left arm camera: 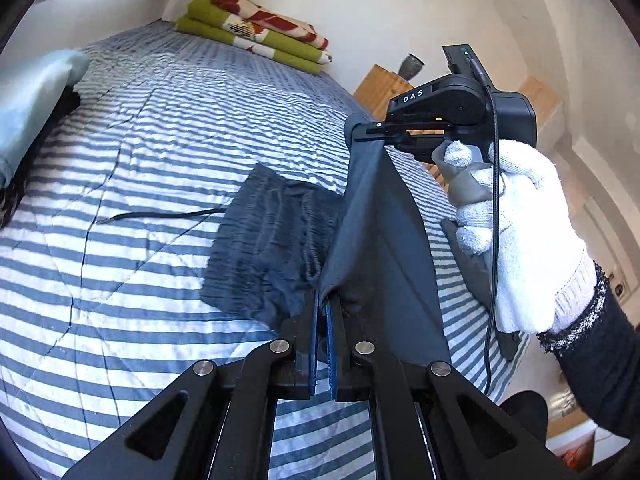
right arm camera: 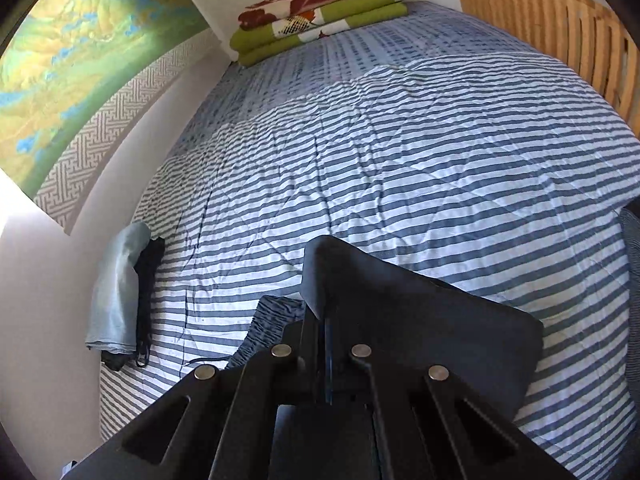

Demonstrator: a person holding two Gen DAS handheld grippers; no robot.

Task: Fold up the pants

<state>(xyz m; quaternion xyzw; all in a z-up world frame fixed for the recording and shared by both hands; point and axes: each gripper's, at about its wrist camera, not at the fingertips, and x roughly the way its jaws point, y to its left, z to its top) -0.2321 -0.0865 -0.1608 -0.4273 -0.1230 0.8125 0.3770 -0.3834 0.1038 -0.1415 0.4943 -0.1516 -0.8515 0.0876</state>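
Dark grey pants [left arm camera: 380, 216] hang stretched above the striped bed [left arm camera: 140, 128] between the left gripper [left arm camera: 323, 300] and right gripper [left arm camera: 362, 130], each clamped on fabric (thin bites), so uneven pulling could slip one free.

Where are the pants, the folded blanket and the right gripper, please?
pants [left arm camera: 268, 240], left wrist view, ribbed part lying on the bed
folded blanket [right arm camera: 320, 12], right wrist view, green top layer
right gripper [left arm camera: 362, 130], left wrist view, fingertips clamping cloth

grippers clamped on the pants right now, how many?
2. The left gripper pinches the pants edge nearest its camera; the right gripper holds the raised far corner, gripped by a gloved hand.
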